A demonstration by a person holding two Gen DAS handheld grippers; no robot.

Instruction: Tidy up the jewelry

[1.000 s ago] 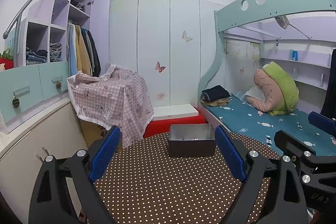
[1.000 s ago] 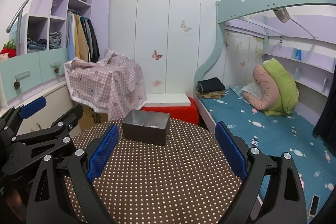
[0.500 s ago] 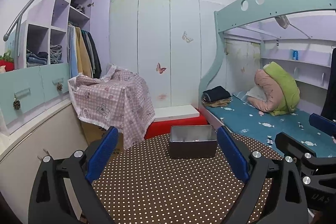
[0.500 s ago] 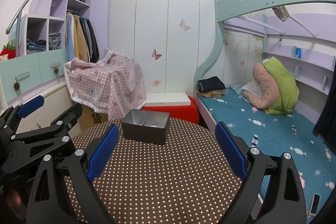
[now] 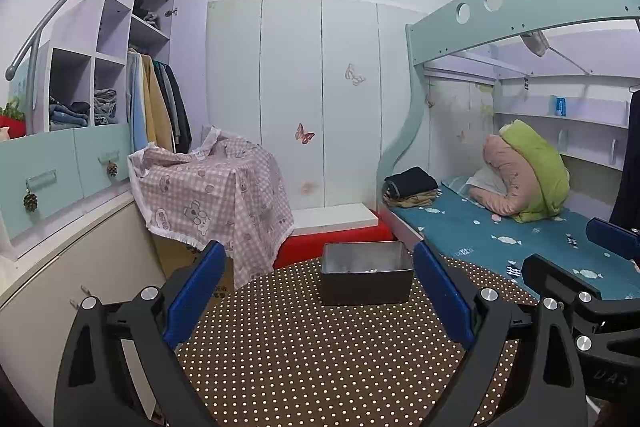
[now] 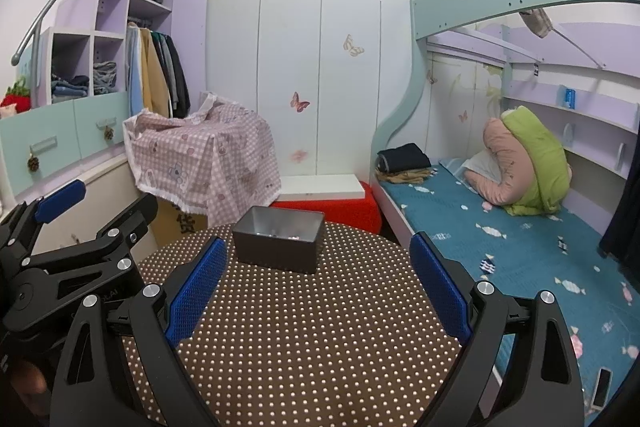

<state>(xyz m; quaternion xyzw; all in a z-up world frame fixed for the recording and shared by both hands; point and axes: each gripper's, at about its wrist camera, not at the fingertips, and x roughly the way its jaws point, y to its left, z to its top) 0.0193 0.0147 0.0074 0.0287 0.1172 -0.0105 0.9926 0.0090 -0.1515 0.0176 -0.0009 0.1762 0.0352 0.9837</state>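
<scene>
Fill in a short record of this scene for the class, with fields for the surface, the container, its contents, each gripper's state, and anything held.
surface: round table with a brown polka-dot cloth
container: dark rectangular box, open top, at the table's far side
contents: a few small pale items on the box floor, too small to identify
left gripper: open, above the table, box ahead between its fingers
right gripper: open, above the table
held: nothing in either gripper
</scene>
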